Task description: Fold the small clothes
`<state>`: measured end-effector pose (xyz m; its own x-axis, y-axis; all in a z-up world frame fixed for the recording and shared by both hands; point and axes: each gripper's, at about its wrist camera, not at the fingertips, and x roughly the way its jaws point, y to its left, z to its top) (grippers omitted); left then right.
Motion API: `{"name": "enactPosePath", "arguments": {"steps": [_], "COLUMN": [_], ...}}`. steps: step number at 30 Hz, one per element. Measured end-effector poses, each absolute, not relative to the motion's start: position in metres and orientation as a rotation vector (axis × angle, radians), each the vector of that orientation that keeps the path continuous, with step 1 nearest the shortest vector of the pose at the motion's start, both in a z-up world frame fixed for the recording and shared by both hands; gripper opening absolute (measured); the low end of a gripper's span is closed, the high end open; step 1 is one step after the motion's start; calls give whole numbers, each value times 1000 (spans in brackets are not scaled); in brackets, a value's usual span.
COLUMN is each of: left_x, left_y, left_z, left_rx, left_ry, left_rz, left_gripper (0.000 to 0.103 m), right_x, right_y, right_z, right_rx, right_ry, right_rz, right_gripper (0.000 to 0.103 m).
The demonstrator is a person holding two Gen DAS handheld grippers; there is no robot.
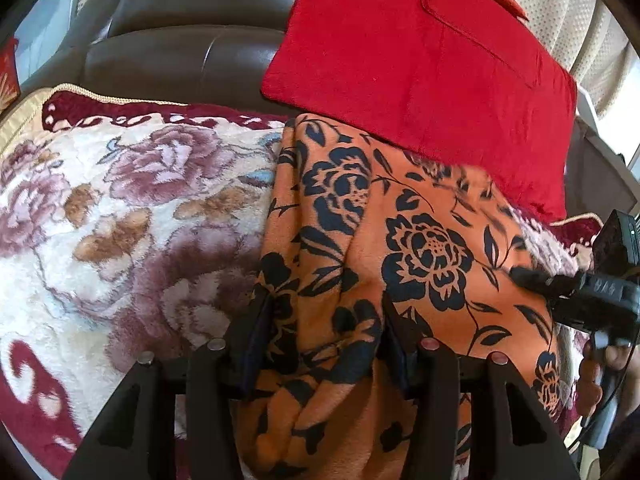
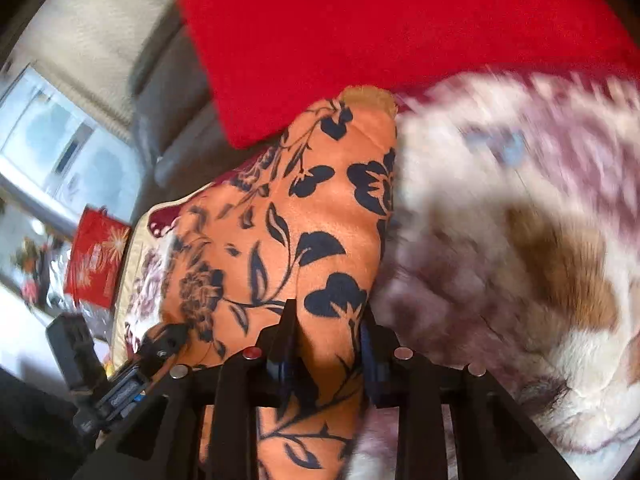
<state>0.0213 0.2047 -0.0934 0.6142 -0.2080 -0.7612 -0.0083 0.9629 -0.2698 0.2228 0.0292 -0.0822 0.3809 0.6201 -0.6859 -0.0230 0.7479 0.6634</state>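
Note:
An orange garment with black flowers [image 1: 420, 240] lies on a plush floral blanket [image 1: 120, 208]. In the left wrist view my left gripper [image 1: 324, 320] is shut on a bunched fold at the garment's near end, cloth filling the gap between both fingers. My right gripper [image 1: 532, 276] shows at that view's right edge, its tip on the garment's right side. In the blurred right wrist view the right gripper [image 2: 328, 328] has a strip of the orange garment [image 2: 280, 208] pinched between its fingers. The left gripper [image 2: 164, 340] touches the garment's far edge at lower left.
A red cushion [image 1: 420, 60] rests against the brown leather sofa back [image 1: 192, 40] just beyond the garment and overlaps its far end. A cream knitted cover [image 1: 560, 8] hangs behind. A red bag [image 2: 96, 256] stands off the sofa's end. A hand [image 1: 608, 356] holds the right gripper.

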Motion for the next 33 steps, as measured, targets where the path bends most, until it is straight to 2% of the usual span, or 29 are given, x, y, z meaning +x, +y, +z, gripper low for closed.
{"name": "enactPosePath", "arguments": {"steps": [1,3,4,7,9,10,11,12,14,16,17,18,19,20,21,22,24,26,27,28,30,33], "left_x": [22,25,31,66,104,122,132,133,123,121,121,118,111,103,94,82,52,28,24,24,18,9], "left_y": [208,218,221,225,230,234,240,247,248,246,245,245,243,239,239,237,231,226,221,216,220,217], "left_z": [-86,-65,-54,-46,-70,-90,-105,-107,-98,-100,-103,-100,-92,-85,-77,-68,-56,-59,-67,-89,-98,-75], "left_rx": [-287,-351,-348,-350,-437,-484,-526,-568,-541,-513,-520,-526,-520,-504,-483,-460,-438,-416,-383,-333,-381,-362], "left_ry": [914,865,834,843,943,1020,1060,1045,1011,1009,1015,1011,997,983,960,933,888,875,899,977,962,931], "left_rz": [-129,-164,-170,-216,-258,-248,-229,-239,-256,-257,-243,-226,-216,-215,-220,-225,-254,-264,-244,-201,-187,-150], "left_gripper": [53,53,53,57,57,52,38,33,27,27,30,32,32,36,41,45,59,61,49,28,24,24], "right_x": [222,223,225,245,264,274,280,280,269,263,267,269,265,258,249,239,215,194,186,179,173,168], "right_y": [27,24,22,21,28,31,37,39,42,40,38,30,24,22,21,21,19,22,29,34,43,33], "right_z": [-78,-63,-59,-55,-65,-78,-86,-86,-64,-65,-78,-89,-88,-82,-73,-67,-63,-68,-75,-82,-87,-75], "right_rx": [626,590,590,595,626,631,631,621,538,475,494,569,622,632,621,609,619,630,627,599,526,521], "right_ry": [1104,1053,1040,1038,1080,1126,1153,1163,1091,1088,1138,1164,1144,1118,1092,1077,1078,1100,1122,1144,1176,1143], "right_rz": [440,445,452,467,480,480,493,509,504,480,462,448,452,457,473,487,505,528,536,547,565,514], "right_gripper": [54,77,82,84,84,84,72,36,34,34,36,46,48,59,75,81,83,83,83,82,44,44]}}
